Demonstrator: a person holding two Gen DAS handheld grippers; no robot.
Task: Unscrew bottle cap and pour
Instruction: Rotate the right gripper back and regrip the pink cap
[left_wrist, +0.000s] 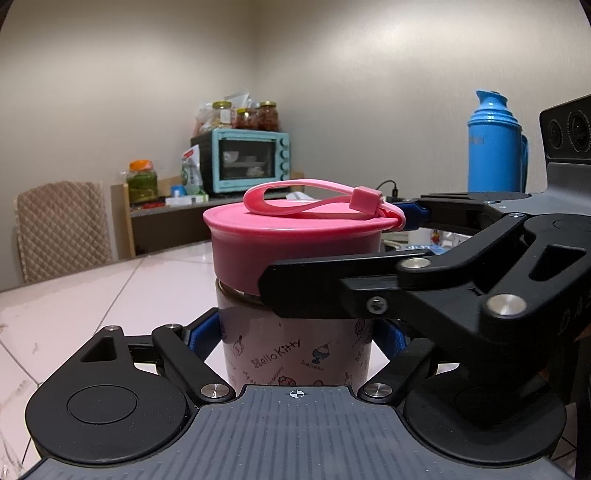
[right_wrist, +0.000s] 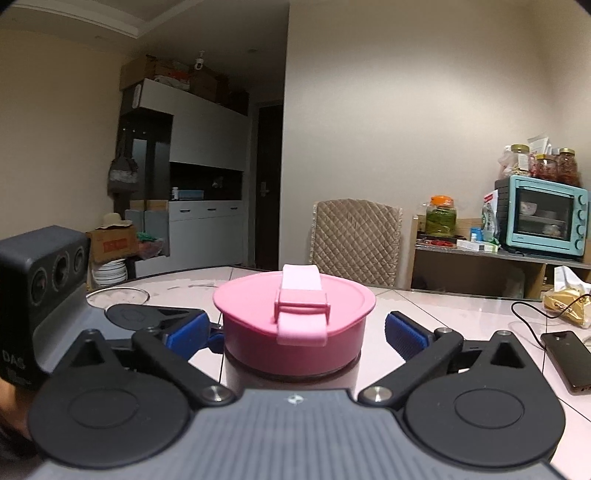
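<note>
The upright bottle (left_wrist: 295, 343) stands on the worktop (right_wrist: 461, 317), clamped low by the left gripper (left_wrist: 299, 336), its pink cap (right_wrist: 293, 325) directly between the right gripper's (right_wrist: 295, 328) wide-open jaws, neither pad touching.

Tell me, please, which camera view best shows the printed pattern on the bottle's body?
The left wrist view: the bottle body faces the camera, its cartoon print readable between the left hand-held gripper's pads. The right wrist view shows mostly the pink cap, with only a dark strip of body beneath.
</note>
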